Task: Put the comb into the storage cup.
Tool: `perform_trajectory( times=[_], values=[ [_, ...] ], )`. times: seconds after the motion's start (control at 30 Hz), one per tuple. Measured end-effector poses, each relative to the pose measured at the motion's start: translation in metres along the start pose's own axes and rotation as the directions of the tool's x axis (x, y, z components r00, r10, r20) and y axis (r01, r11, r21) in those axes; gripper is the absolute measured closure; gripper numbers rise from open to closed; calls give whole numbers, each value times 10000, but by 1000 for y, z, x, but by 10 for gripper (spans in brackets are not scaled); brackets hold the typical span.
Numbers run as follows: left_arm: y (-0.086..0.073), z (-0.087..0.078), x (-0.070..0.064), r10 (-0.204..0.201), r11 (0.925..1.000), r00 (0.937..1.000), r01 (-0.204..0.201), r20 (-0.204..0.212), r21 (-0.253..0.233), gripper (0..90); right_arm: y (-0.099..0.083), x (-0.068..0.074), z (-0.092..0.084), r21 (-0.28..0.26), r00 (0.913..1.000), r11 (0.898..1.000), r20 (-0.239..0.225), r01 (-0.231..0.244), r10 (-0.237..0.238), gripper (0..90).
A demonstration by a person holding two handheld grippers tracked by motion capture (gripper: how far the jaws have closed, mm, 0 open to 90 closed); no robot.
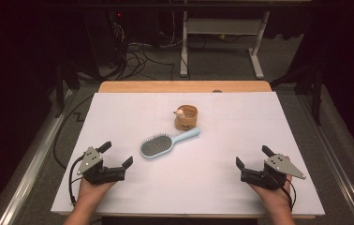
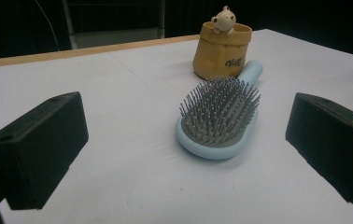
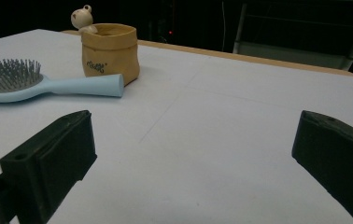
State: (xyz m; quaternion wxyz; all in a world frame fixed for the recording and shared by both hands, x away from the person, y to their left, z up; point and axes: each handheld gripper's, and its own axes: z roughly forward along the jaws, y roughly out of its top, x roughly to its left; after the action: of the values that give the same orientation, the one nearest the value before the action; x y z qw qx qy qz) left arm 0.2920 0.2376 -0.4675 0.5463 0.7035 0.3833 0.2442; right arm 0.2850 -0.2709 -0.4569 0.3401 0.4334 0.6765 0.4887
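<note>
The light blue hairbrush [image 1: 162, 144] lies bristles-up on the white table [image 1: 212, 187], just ahead of the left gripper [image 1: 117, 155] and a little toward its inner side; from the right gripper [image 1: 252, 157] it sits well apart, across the table and farther out. Both grippers rest low near the person's edge with jaws spread wide and nothing between them.

In the left gripper view the brush head [image 2: 219, 119] sits between the lines of the two jaws, its handle [image 2: 250, 73] running away toward the small tan pouch-shaped holder [image 2: 221, 51] with a little bear figure [image 2: 224, 19] on its rim; the handle end looks to be touching or just beside the holder.

The brush seems light and stiff, a hard plastic shell, probably smooth and somewhat slippery. The bristle bed would give under pressure and makes a poor seat for a pad. The slim handle looks like the better hold, gripped across its sides near the neck, where it balances closest to the heavier head. The holder looks light and could tip if nudged.
</note>
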Motion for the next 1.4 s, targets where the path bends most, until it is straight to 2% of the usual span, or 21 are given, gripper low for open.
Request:
perform_trajectory(
  times=[0.5,0.63,0.67,0.7,0.8,0.9,0.93,1.4],
  values=[
    [0,-2,0,44,10000,10000,-44,2,66,0,1,2,1,-27,10000,10000,-62,31,-31,1],
    [-1,0,0,20,9992,10000,-20,16,411,5,1,2,1,-43,10000,10000,-53,56,-56,2],
    [-1,3,0,28,9969,10000,-20,-96,792,5,1,2,1,-41,10000,10000,-52,47,-47,1],
    [-1,3,0,28,9969,10000,-20,-96,792,5,1,2,1,-39,10000,10000,-60,43,-43,2],
    [-2,6,0,61,9914,9998,-37,-177,1310,5,1,2,1,-44,10000,10000,-59,65,-65,1],
    [-3,9,-1,168,9847,9997,-130,-202,1738,5,2,2,0,-57,10000,10000,-59,56,-56,1],
    [-4,10,-2,202,9804,9996,-161,-185,1966,5,2,2,0,-61,10000,10000,-60,58,-58,1],
    [-5,14,-3,166,9595,9999,-148,-40,2812,6,2,2,0,-34,9999,9999,-65,137,-137,2]
  ],
)
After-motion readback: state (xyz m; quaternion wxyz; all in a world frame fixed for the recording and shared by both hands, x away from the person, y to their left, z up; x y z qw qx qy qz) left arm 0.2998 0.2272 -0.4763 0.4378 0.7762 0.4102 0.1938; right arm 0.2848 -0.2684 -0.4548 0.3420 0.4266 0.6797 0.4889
